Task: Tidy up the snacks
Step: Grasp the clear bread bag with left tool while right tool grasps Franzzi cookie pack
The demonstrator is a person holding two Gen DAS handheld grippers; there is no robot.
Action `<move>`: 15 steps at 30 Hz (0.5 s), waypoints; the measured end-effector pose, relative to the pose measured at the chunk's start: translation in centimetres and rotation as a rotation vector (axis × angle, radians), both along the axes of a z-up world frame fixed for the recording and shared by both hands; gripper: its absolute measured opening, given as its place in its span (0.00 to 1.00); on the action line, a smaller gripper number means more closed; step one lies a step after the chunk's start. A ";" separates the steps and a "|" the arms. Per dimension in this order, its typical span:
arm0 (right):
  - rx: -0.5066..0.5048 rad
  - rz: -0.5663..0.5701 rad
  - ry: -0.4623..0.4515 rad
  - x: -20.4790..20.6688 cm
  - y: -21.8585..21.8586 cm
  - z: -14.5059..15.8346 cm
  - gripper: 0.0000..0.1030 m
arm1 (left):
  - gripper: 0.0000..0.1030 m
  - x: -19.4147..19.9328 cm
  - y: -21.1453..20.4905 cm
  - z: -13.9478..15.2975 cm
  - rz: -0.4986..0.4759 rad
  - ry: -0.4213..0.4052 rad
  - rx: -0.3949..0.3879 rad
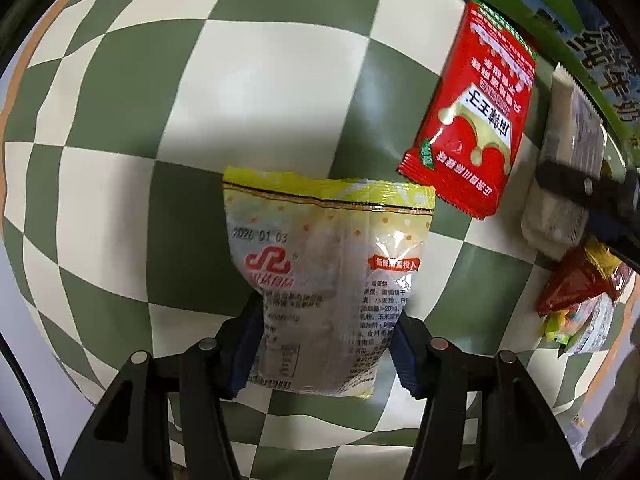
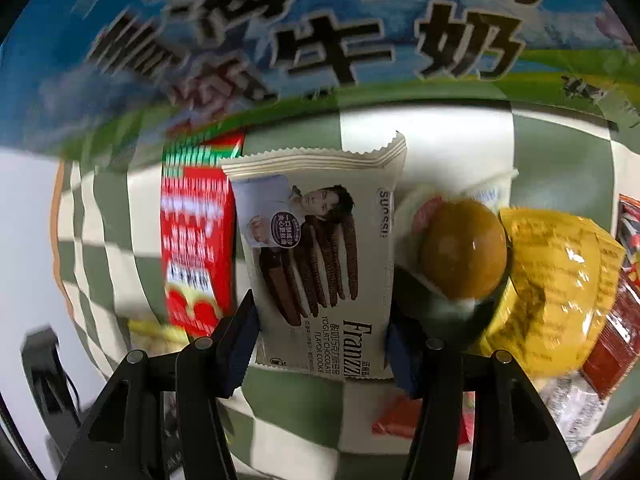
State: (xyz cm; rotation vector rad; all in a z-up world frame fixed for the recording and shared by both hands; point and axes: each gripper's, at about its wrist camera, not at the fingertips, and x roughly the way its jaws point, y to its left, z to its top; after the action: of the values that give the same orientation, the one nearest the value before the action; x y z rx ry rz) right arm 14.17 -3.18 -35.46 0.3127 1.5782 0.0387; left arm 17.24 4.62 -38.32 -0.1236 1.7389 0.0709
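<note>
My left gripper (image 1: 324,344) is shut on a yellow-and-white biscuit packet (image 1: 328,264), held over the green-and-white checked tablecloth (image 1: 256,88). A red spicy-snack sachet (image 1: 472,120) lies just beyond it to the right. My right gripper (image 2: 320,344) is shut on a beige Franzzi chocolate cookie packet (image 2: 320,256); in the left wrist view that packet (image 1: 568,168) and the right gripper's fingers (image 1: 580,188) show at the far right. The red sachet (image 2: 196,248) lies left of the cookie packet.
A blue-and-green milk carton box (image 2: 320,32) stands along the back edge. A pile of snacks lies at the right: a packed brown egg (image 2: 464,252), a yellow packet (image 2: 556,288), red sachets (image 2: 612,340). The pile also shows in the left wrist view (image 1: 580,296).
</note>
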 end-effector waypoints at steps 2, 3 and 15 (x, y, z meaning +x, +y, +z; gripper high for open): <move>0.012 0.029 0.030 -1.2 0.1 -0.1 0.58 | 0.57 0.0 -0.2 -0.3 -0.010 0.006 -0.009; 0.015 0.049 0.050 -1.9 0.3 -0.3 0.58 | 0.57 -0.2 -0.4 -0.6 -0.011 0.009 -0.009; 0.049 0.080 0.079 -6.0 1.5 0.2 0.66 | 0.59 -0.5 -1.6 -0.7 -0.016 -0.002 0.006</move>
State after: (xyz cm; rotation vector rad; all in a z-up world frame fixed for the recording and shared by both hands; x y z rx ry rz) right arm 8.16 -1.72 -35.30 0.2922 1.6696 0.1282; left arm 16.69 3.02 -39.04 -0.1052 1.7375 0.0640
